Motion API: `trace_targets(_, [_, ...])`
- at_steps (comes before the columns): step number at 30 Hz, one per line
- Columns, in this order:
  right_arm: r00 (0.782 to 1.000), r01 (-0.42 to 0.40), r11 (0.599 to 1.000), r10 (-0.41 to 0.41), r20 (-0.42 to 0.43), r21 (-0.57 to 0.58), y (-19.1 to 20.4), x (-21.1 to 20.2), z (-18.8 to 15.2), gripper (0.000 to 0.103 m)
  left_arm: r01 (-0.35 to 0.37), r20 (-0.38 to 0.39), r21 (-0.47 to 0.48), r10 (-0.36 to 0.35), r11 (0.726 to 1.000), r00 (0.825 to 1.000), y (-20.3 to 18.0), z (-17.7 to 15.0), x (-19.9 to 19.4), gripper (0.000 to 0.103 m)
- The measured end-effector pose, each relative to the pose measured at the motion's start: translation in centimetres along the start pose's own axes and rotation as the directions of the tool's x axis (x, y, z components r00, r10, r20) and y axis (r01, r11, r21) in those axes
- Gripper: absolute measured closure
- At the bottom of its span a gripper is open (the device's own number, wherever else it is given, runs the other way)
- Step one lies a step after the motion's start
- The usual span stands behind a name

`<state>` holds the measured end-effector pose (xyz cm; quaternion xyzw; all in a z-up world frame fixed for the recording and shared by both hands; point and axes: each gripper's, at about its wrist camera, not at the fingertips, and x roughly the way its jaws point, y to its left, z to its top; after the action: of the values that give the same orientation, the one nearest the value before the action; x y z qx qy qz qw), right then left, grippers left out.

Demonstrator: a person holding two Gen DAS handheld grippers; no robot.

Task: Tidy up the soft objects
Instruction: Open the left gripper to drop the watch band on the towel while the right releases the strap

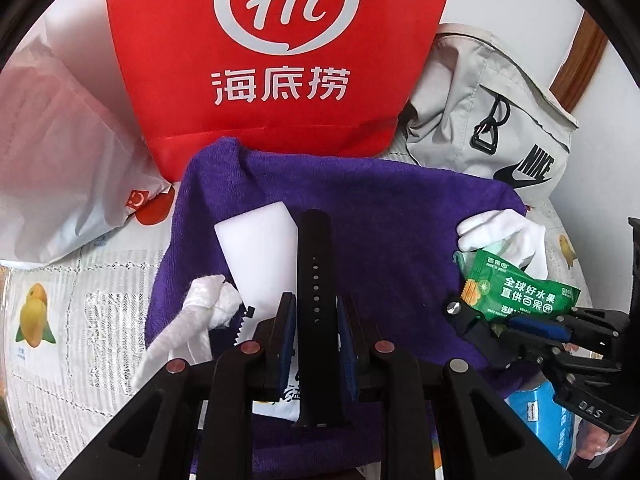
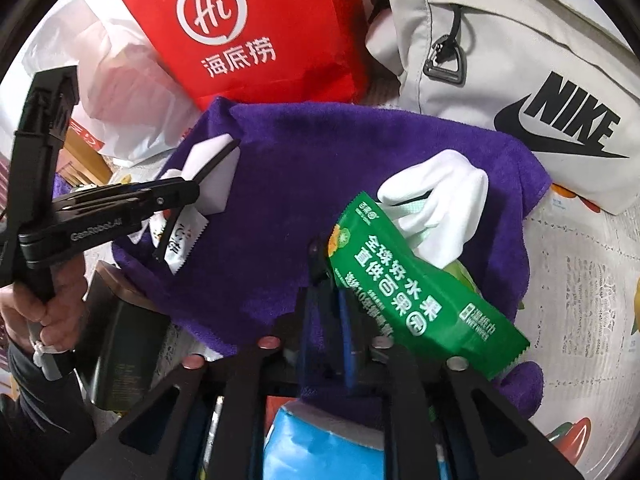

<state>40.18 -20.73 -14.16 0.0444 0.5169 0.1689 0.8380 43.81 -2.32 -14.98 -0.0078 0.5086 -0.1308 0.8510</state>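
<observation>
The left gripper (image 1: 316, 312) clamps the black watch strap (image 1: 315, 264) upright between its jaws, while the right gripper's (image 2: 334, 300) slightly parted jaws flank the green wipes packet's (image 2: 416, 300) edge.

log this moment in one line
left tongs: shut on black strap | right tongs: open around green wipes packet | over purple towel

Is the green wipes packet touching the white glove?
Touching. In the right wrist view the green wipes packet overlaps the white glove with no gap; the left wrist view agrees.
</observation>
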Motion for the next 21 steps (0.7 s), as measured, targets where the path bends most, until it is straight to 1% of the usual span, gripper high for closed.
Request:
trace_targets(1, [1.000, -0.009, 1.000, 0.009, 0.005, -0.001, 0.1, -0.2, 0.0, 0.076, 0.001, 0.005, -0.003, -0.001, 1.000, 1.000, 0.0, 0.0, -0.3, 0.080])
trace_targets(2, [1.000, -0.016, 1.000, 0.016, 0.012, -0.002, 0.2, -0.5, -0.1, 0.068, -0.001, 0.008, -0.006, 0.001, 1.000, 1.000, 0.0, 0.0, -0.5, 0.077])
trace_targets(3, [1.000, -0.019, 1.000, 0.019, 0.020, -0.003, 0.4, -0.8, -0.1, 0.063, -0.004, 0.009, -0.009, 0.004, 1.000, 1.000, 0.1, 0.1, -0.8, 0.070])
trace_targets(4, [0.999, -0.019, 1.000, 0.019, 0.031, -0.005, 0.5, -1.1, -0.2, 0.061, -0.008, 0.016, -0.011, 0.008, 1.000, 1.000, 0.1, 0.0, -1.2, 0.067])
trace_targets(10, [0.996, -0.021, 1.000, 0.022, 0.086, -0.002, 1.4, -4.0, -1.2, 0.057, -0.029, 0.034, -0.015, 0.029, 0.999, 0.999, 0.5, -1.1, -4.0, 0.067])
trace_targets(14, [0.993, -0.018, 1.000, 0.018, 0.118, -0.002, 1.9, -6.1, -2.9, 0.050, -0.039, 0.065, -0.021, 0.041, 0.999, 0.997, 0.3, -2.6, -6.9, 0.067])
trace_targets(18, [0.989, 0.006, 1.000, -0.007, 0.149, 0.002, 2.5, -8.2, -5.0, 0.050, -0.063, 0.116, -0.014, 0.064, 0.998, 0.991, 0.1, -4.7, -10.1, 0.067])
trace_targets(21, [0.985, -0.009, 1.000, 0.008, 0.173, 0.005, 3.0, -10.1, -7.1, 0.050, -0.053, 0.121, -0.018, 0.055, 0.998, 0.991, -0.2, -6.5, -12.1, 0.067])
